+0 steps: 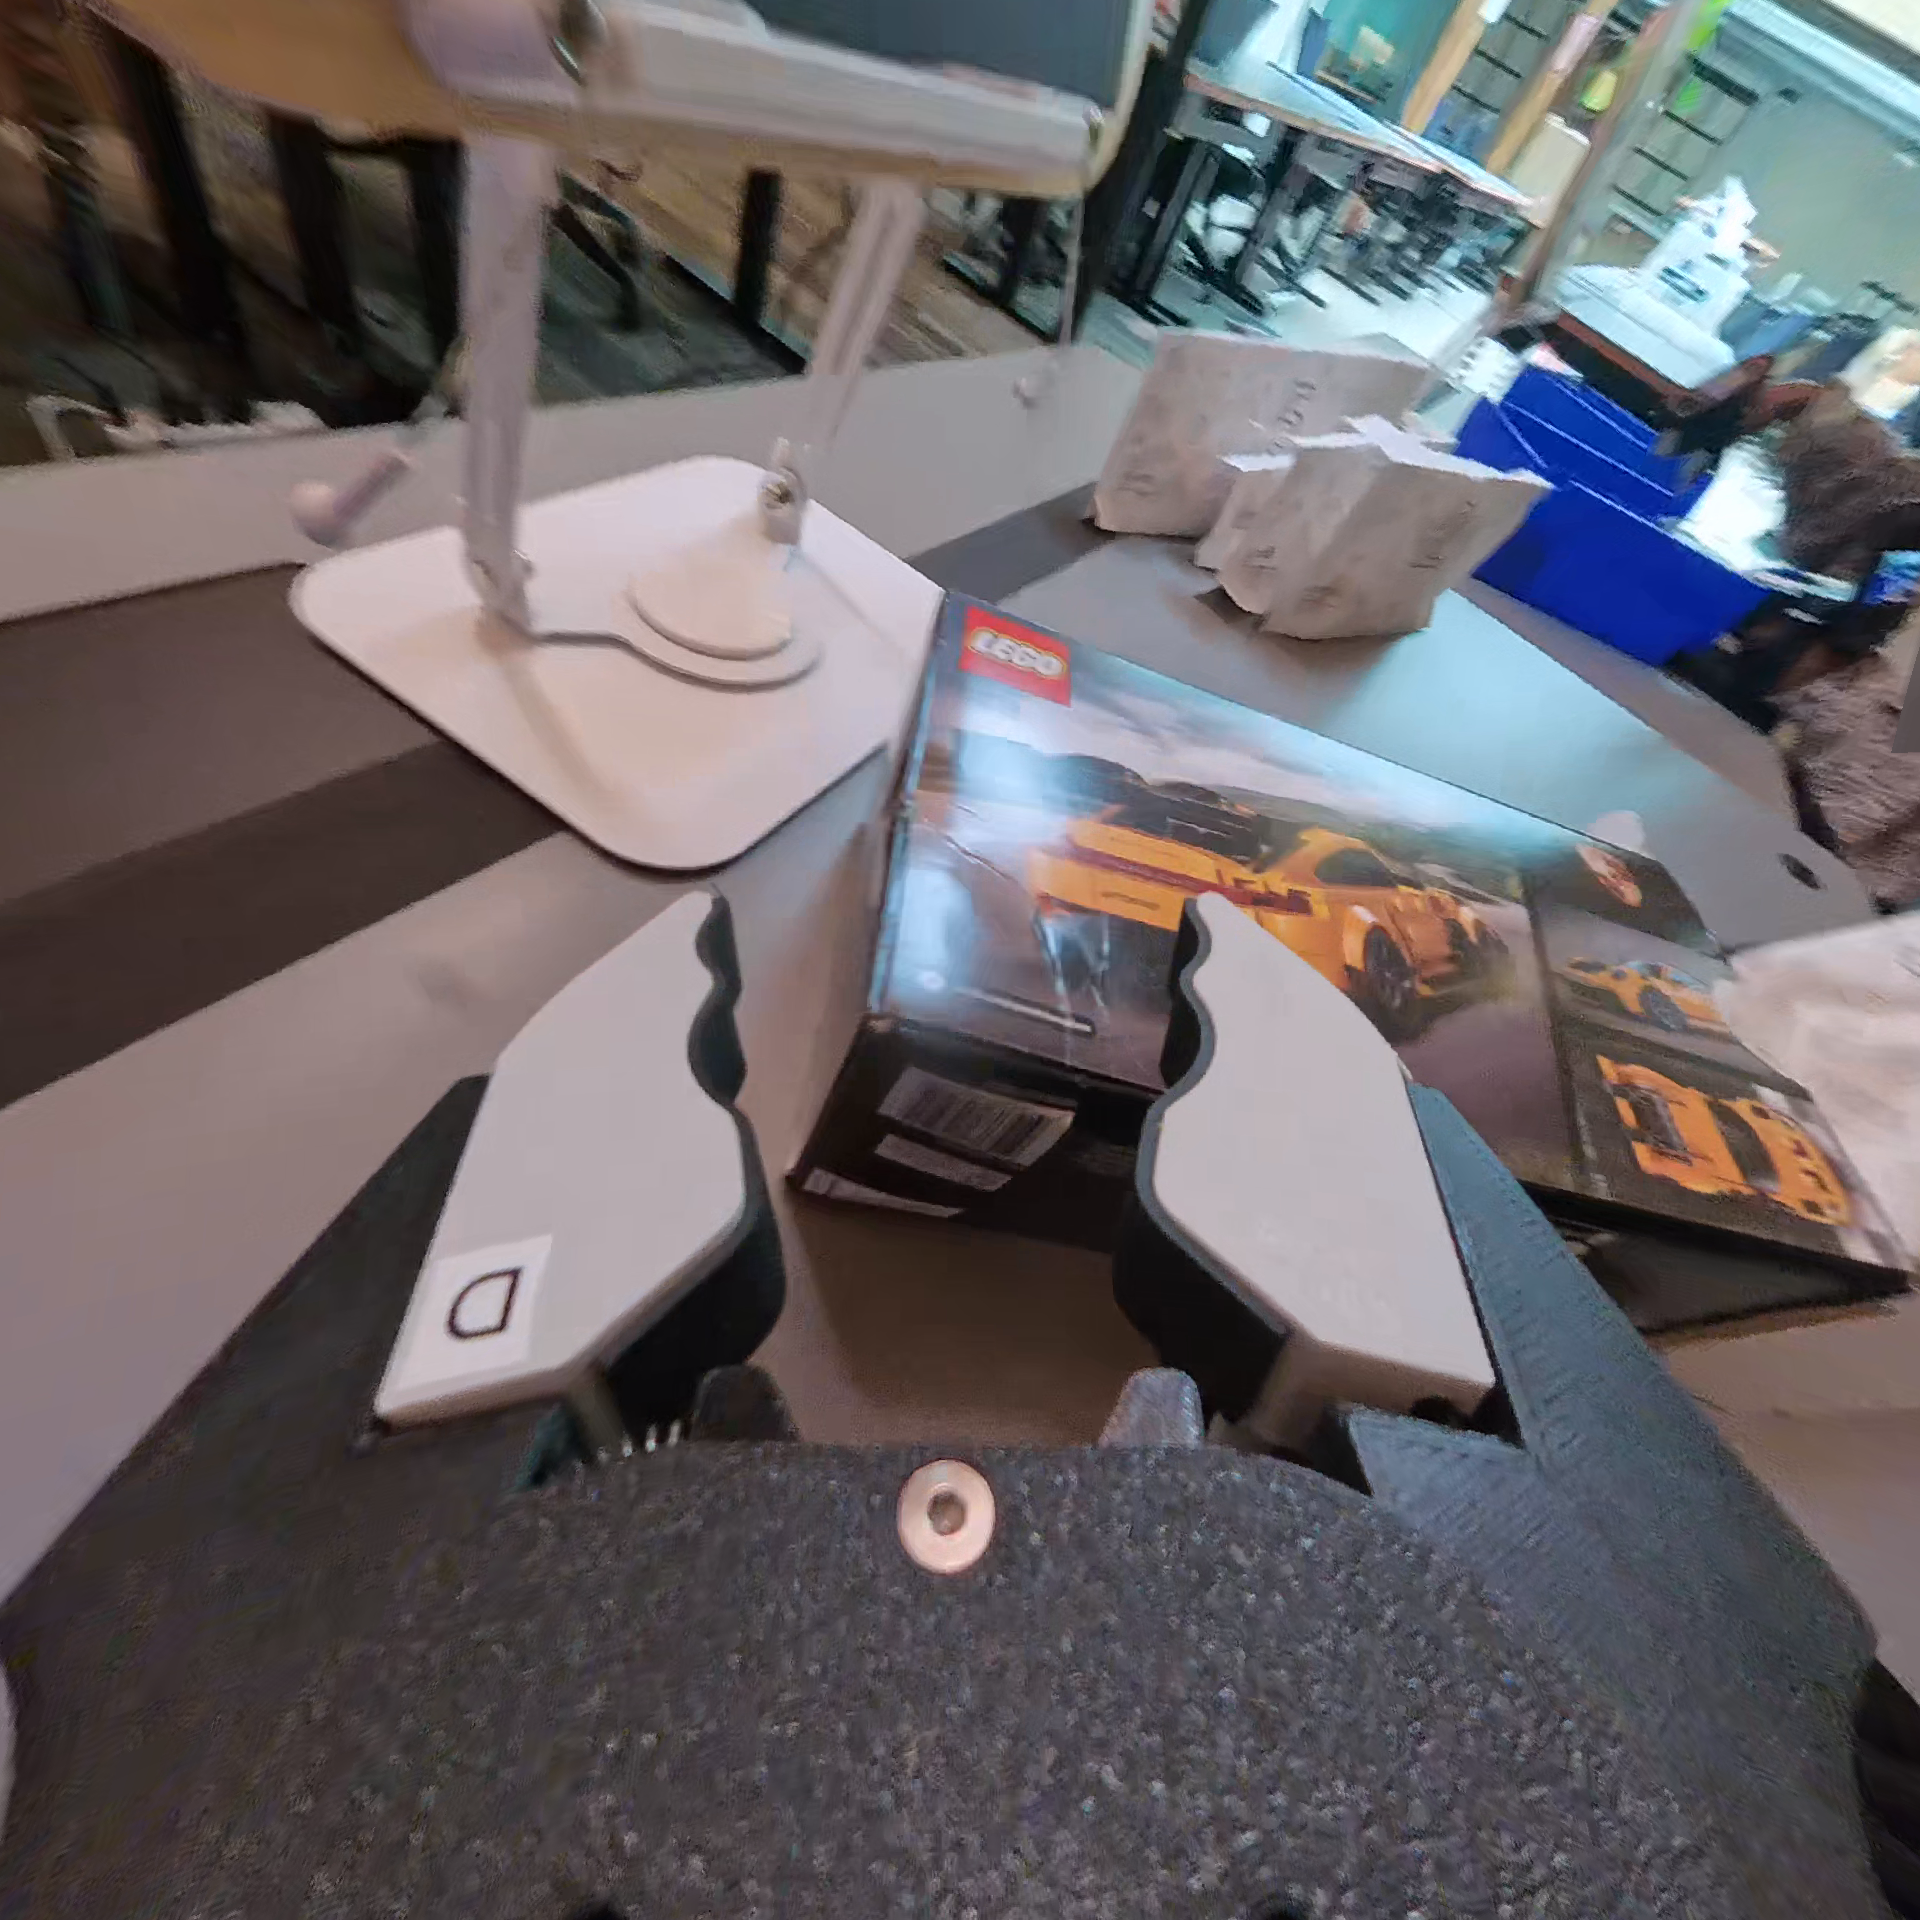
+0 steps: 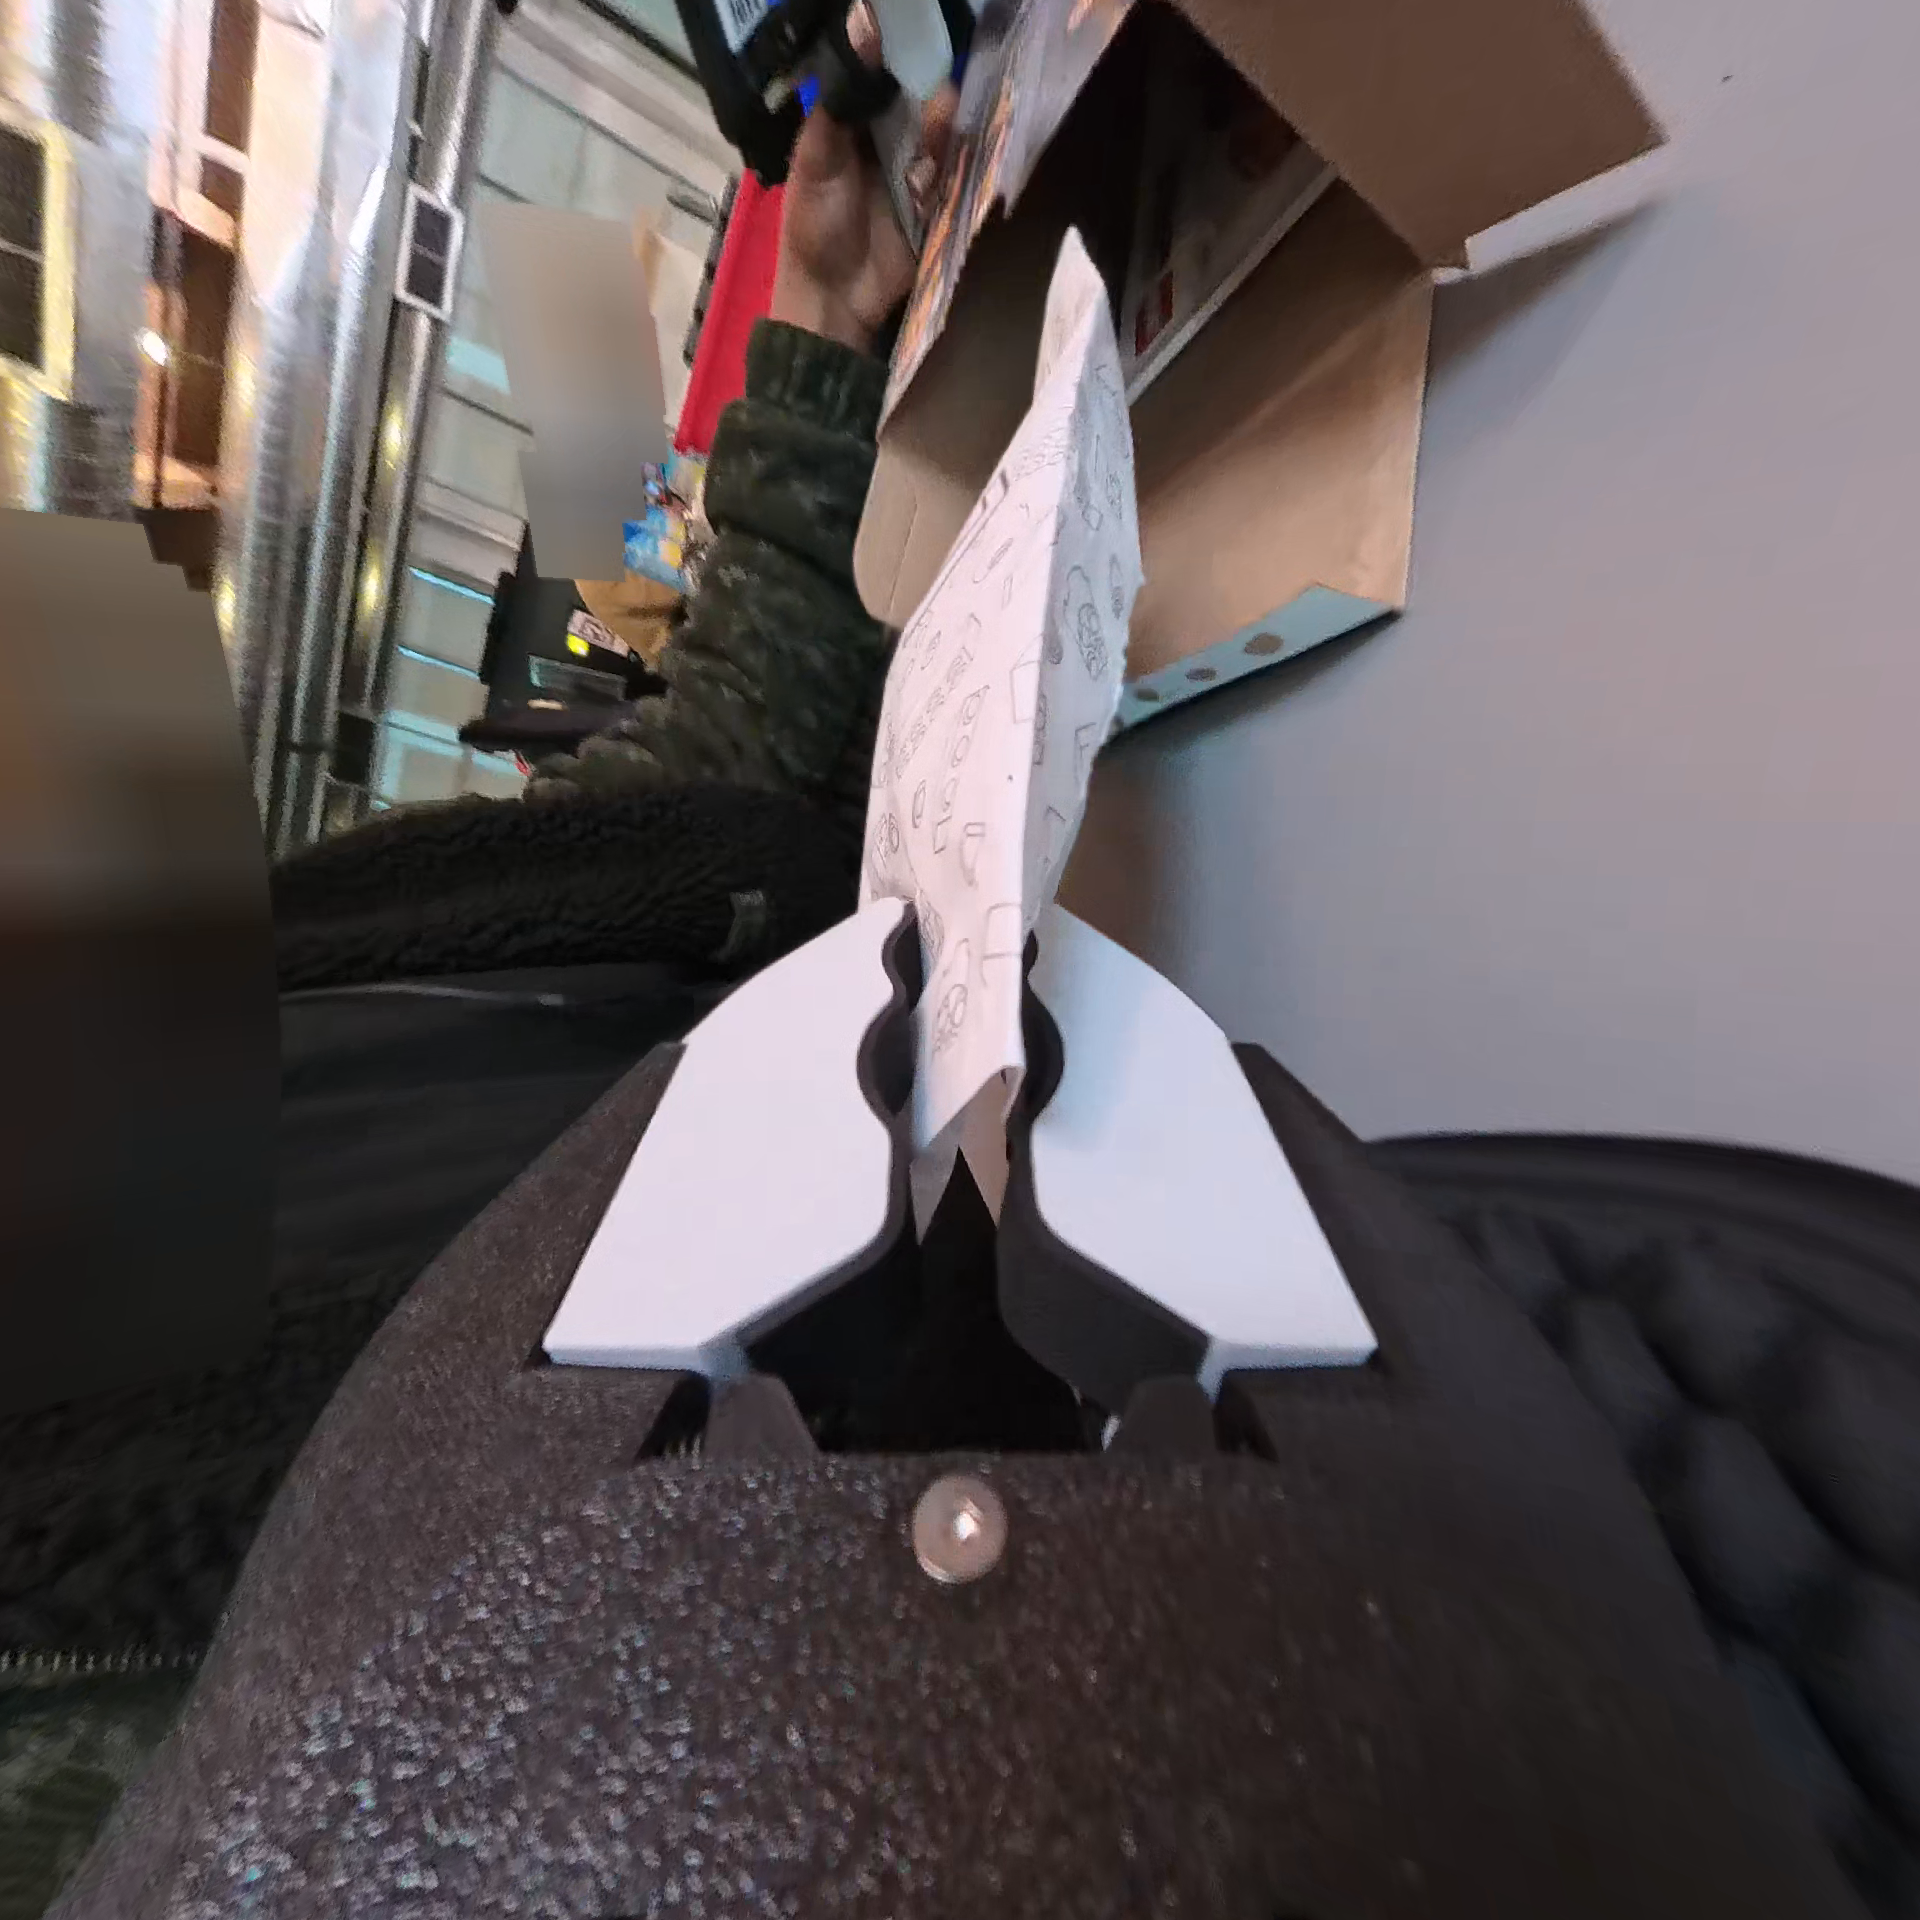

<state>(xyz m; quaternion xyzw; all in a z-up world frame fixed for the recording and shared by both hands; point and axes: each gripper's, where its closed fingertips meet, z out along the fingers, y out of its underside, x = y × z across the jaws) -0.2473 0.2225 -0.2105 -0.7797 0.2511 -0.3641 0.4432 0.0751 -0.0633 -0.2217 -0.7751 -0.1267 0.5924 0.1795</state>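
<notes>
A toy brick set box [image 1: 1195, 831] with an orange car printed on it lies flat on the grey table [image 1: 208, 1091]. My left gripper [image 1: 956, 925] is open, its two white fingers straddling the box's near corner; the right finger lies over the lid. In the right wrist view the box's open brown end [image 2: 1299, 416] shows, with a white printed paper bag [image 2: 997, 675] coming out of it. My right gripper [image 2: 966, 935] is shut on the bag's lower end. A hand [image 2: 831, 249] in a dark green sleeve is at the box's far side.
A white stand base [image 1: 623, 675] sits left of the box, its arm rising overhead. Two crumpled white paper bags [image 1: 1340, 540] stand behind the box. Blue bins [image 1: 1590, 520] are beyond the table's right edge. Dark quilted fabric [image 2: 1662, 1403] is near my right gripper. My hands' fingertips stand some 45 cm from each other.
</notes>
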